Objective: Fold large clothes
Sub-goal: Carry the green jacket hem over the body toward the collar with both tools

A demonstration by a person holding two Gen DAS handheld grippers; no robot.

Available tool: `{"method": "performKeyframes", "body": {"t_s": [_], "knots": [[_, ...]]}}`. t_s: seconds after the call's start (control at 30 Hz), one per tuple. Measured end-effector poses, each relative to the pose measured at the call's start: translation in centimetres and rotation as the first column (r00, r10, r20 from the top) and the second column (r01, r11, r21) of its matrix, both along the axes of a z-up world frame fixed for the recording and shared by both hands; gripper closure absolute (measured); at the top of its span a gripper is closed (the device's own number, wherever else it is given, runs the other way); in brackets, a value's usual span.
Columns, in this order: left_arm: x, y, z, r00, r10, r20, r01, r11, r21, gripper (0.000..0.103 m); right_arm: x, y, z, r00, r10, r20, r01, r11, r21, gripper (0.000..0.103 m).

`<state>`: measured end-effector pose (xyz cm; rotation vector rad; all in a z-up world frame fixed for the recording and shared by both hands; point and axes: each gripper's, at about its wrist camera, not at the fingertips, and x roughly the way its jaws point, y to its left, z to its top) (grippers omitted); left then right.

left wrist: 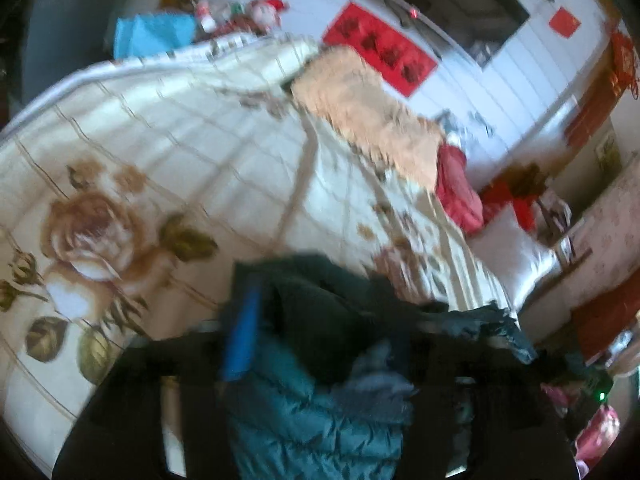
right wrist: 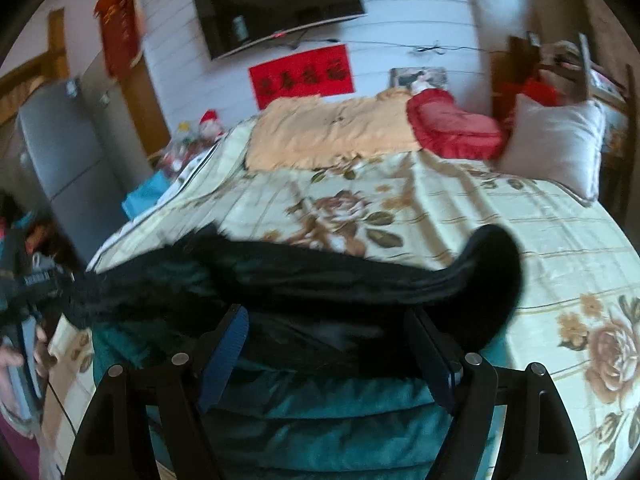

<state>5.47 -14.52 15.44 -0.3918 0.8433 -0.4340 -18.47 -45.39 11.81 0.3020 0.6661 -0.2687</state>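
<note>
A teal quilted jacket (left wrist: 300,420) with a black fur trim (right wrist: 360,276) lies bunched on the near part of the bed, on a cream blanket with brown roses (right wrist: 440,216). My left gripper (left wrist: 340,352) hangs just over the jacket. Its blue-padded finger (left wrist: 240,336) and its dark finger stand wide apart, with jacket folds showing between them; the picture is blurred. My right gripper (right wrist: 336,344) is open above the jacket (right wrist: 320,412), its pads (right wrist: 228,348) clear of the fabric. The fur trim runs across just ahead of its fingertips.
A peach throw (right wrist: 332,132), a red heart cushion (right wrist: 452,124) and a white pillow (right wrist: 556,144) lie at the head of the bed. Behind are a wall TV (right wrist: 280,4) and a red banner (right wrist: 300,76). A grey fridge (right wrist: 60,152) stands left; a hand (right wrist: 10,360) shows at the left edge.
</note>
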Motion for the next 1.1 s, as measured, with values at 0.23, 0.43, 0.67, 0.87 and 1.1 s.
{"method": "performKeyframes", "body": {"t_s": [0.23, 0.43, 0.67, 0.87, 1.1], "knots": [[-1.8, -0.8, 0.7, 0.996, -0.035, 0.085, 0.029, 0.997, 0.065, 0.031, 0.5, 2.6, -0.1, 0.998, 0.037, 0.048, -0.036, 0.999, -0.024, 0.025], [-2.9, -4.5, -2.0, 0.991, -0.108, 0.083, 0.093, 0.982, 0.165, 0.031, 1.3, 4.4, 0.0, 0.995, 0.08, 0.064, -0.077, 0.996, -0.04, 0.025], [-1.9, -8.3, -5.3, 0.991, -0.129, 0.045, 0.111, 0.951, 0.289, 0.031, 1.0, 7.5, -0.1, 0.971, 0.186, 0.147, -0.165, 0.975, -0.147, 0.025], [0.1, -8.7, -7.1, 0.996, -0.09, 0.017, 0.081, 0.951, 0.298, 0.031, 4.4, 9.2, -2.1, 0.974, 0.226, 0.002, -0.218, 0.942, -0.254, 0.025], [2.2, -9.8, -8.6, 0.997, -0.083, -0.007, 0.08, 0.933, 0.35, 0.021, 11.1, 5.1, -6.3, 0.987, 0.095, -0.132, -0.109, 0.989, -0.104, 0.026]]}}
